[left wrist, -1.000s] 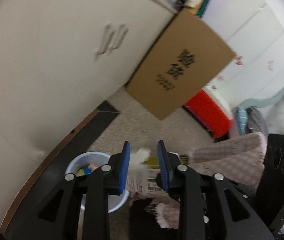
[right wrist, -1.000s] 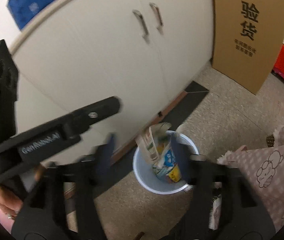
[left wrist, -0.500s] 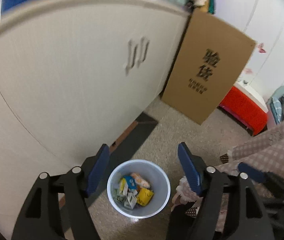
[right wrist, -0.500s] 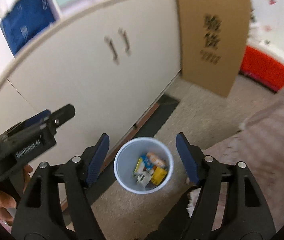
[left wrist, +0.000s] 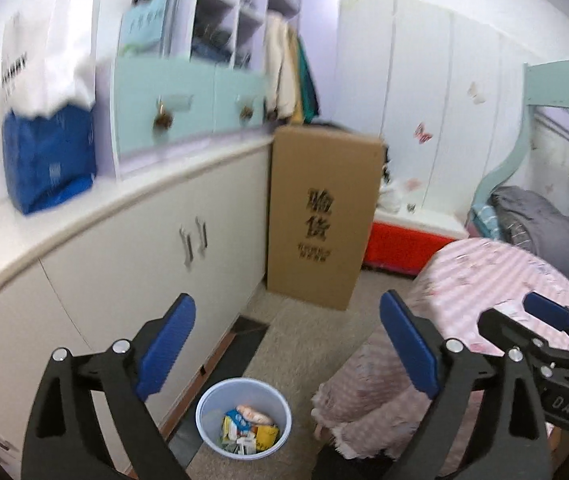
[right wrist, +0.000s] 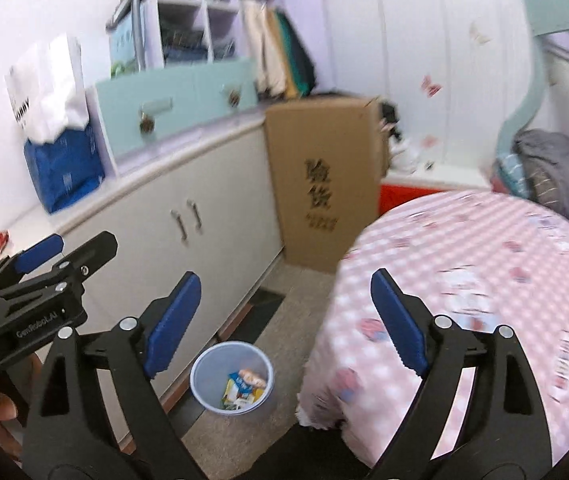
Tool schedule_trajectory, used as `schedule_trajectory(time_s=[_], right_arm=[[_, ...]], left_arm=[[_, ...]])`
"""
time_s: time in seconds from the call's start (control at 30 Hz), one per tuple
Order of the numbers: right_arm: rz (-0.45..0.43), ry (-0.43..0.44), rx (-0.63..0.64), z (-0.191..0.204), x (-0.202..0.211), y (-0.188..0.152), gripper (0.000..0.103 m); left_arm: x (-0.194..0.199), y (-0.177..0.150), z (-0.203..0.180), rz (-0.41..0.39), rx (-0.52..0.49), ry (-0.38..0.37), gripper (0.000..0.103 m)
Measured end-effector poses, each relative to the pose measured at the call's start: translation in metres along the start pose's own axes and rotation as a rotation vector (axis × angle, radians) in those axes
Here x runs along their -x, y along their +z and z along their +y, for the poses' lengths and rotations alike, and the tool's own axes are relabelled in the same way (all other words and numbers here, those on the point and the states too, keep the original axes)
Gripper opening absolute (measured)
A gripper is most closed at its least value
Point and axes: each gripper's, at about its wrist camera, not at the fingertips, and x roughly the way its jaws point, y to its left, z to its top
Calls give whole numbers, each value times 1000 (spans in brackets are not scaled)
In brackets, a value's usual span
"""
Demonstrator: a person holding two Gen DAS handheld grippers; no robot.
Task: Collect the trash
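Grey floor lies bare around the bin (left wrist: 243, 424); left gripper (left wrist: 286, 346) and right gripper (right wrist: 284, 318) just spread wide, empty.

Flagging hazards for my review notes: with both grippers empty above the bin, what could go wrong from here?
1. The pink tablecloth hangs right beside the bin; fingers reaching low could snag the cloth.
2. The bin stands unsecured on the floor near the cabinet; a bump could tip out the wrappers.
3. The left gripper and right gripper, jaws just opened and empty, sit close together and might collide.
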Motion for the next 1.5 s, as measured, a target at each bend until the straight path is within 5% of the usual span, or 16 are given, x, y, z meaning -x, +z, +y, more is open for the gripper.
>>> schedule_trajectory(time_s=[0.17,0.47,0.87,1.5], right_arm=[[-125,-74,10,-14,76,-12,89],[-239,-204,26,-30,153,-43,92],[-249,-226,-25,-46,181,-58,92],[-231,-222,-34,-48,182,-62,92]], left_arm=[[65,-1,-41,-95,-59,-49,93],[139,-21,-91,-183,-126,-122,93],[174,-36,-109,-235,-169,-140,93],[178,-36,-113,-225,-179,-149,93]])
